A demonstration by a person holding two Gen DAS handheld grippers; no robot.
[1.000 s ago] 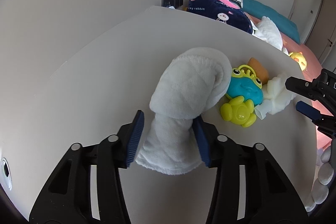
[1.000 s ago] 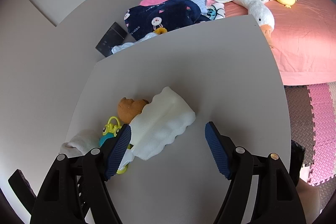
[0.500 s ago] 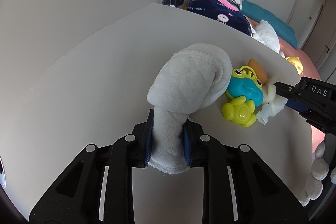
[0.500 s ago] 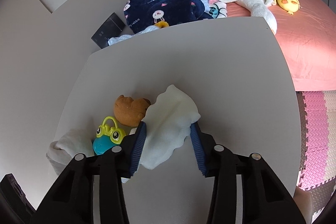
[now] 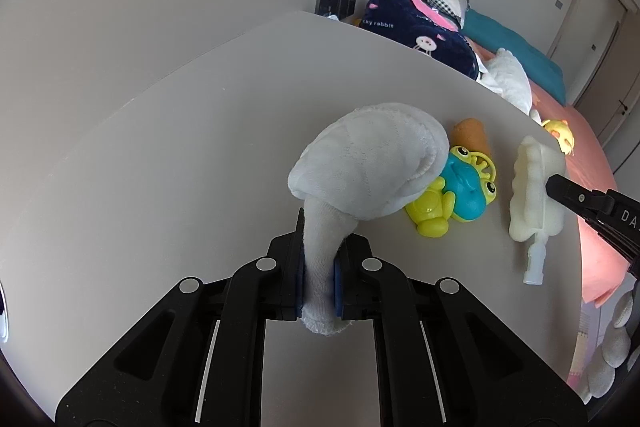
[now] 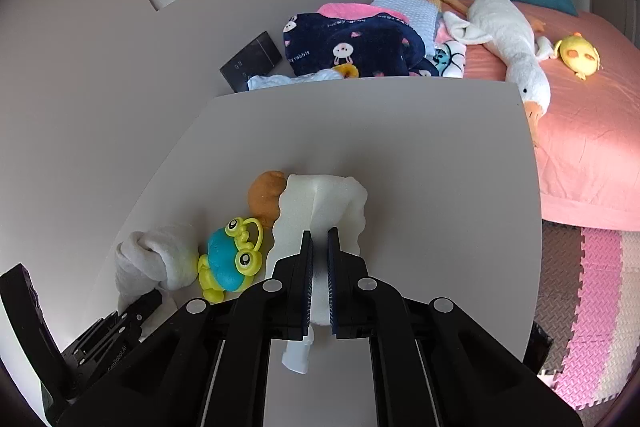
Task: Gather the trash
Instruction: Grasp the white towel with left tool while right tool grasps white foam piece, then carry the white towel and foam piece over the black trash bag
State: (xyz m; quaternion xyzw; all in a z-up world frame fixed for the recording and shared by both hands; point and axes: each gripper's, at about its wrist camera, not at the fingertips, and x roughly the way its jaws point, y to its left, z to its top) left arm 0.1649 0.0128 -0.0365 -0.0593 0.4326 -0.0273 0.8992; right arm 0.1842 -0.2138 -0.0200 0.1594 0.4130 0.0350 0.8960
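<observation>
My left gripper [image 5: 319,281] is shut on the lower end of a white folded cloth [image 5: 368,163], whose bulky top leans over a toy. The cloth also shows in the right wrist view [image 6: 154,261]. My right gripper [image 6: 319,277] is shut on a white foam wrapper [image 6: 324,211] and squeezes its middle flat; a small clear tube end [image 6: 296,357] hangs below the jaws. The wrapper also shows in the left wrist view [image 5: 534,195]. Both things are at the near left of the grey table [image 6: 420,155].
A blue and yellow frog toy [image 6: 230,263] and a brown plush [image 6: 264,193] lie between the cloth and the wrapper. Beyond the table's far edge is a bed [image 6: 592,131] with a navy blanket [image 6: 352,43], a white goose plush [image 6: 504,39] and a yellow chick [image 6: 578,55].
Both grippers have closed, the left on the cloth and the right on the foam wrapper, which now folds between the jaws. The wrapper has lifted slightly away from the frog toy.
</observation>
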